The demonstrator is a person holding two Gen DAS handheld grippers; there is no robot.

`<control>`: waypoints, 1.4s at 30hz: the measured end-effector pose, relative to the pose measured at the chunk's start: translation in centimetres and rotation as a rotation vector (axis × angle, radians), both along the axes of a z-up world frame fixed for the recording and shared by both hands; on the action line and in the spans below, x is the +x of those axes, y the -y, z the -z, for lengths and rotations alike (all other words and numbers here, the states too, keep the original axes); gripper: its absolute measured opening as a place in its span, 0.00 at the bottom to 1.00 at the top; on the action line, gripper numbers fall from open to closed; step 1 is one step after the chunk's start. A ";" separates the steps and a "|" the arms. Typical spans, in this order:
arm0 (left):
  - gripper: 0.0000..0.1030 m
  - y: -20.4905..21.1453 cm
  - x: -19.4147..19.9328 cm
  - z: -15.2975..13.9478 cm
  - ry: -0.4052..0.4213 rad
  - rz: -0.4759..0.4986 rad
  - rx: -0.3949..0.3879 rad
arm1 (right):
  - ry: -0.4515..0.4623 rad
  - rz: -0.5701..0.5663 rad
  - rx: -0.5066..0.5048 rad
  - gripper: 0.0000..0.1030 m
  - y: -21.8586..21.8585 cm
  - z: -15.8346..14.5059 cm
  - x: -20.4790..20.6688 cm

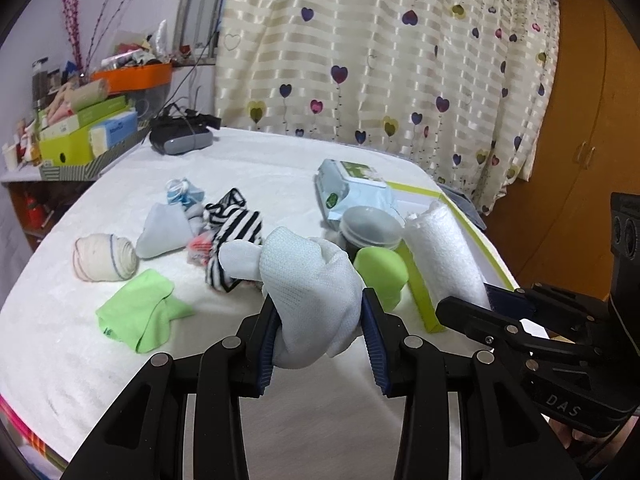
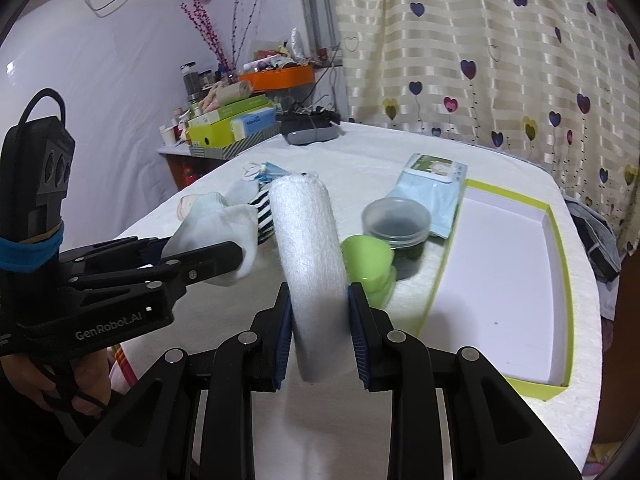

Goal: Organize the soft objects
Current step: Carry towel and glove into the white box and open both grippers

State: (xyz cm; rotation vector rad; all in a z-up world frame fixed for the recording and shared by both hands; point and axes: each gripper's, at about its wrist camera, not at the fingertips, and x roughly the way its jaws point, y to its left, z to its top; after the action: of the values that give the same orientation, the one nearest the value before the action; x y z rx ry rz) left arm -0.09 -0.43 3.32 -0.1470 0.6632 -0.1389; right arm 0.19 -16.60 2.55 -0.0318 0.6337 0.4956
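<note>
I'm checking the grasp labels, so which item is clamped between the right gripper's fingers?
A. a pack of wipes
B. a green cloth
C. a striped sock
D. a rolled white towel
D: in the right wrist view, the right gripper has its blue pads pressed on both sides of the rolled white towel.
</note>
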 end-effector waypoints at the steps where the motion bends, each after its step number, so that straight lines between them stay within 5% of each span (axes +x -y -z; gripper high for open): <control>1: 0.36 0.2 0.1 -0.1 0.002 0.006 0.000 | -0.001 0.010 0.002 0.27 0.3 0.0 0.1; 24: 0.36 8.2 5.0 -1.8 0.045 0.184 0.032 | -0.007 0.211 0.039 0.27 8.7 -0.2 3.0; 42: 0.37 15.3 10.4 2.9 -0.102 0.368 0.049 | -0.142 0.326 0.038 0.27 14.1 4.1 7.5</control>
State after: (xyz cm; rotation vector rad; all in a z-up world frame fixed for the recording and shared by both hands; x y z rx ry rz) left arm 10.36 -15.76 0.38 0.0172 0.7909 -0.4707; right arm 7.68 -30.66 -1.51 0.1423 0.7517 0.1948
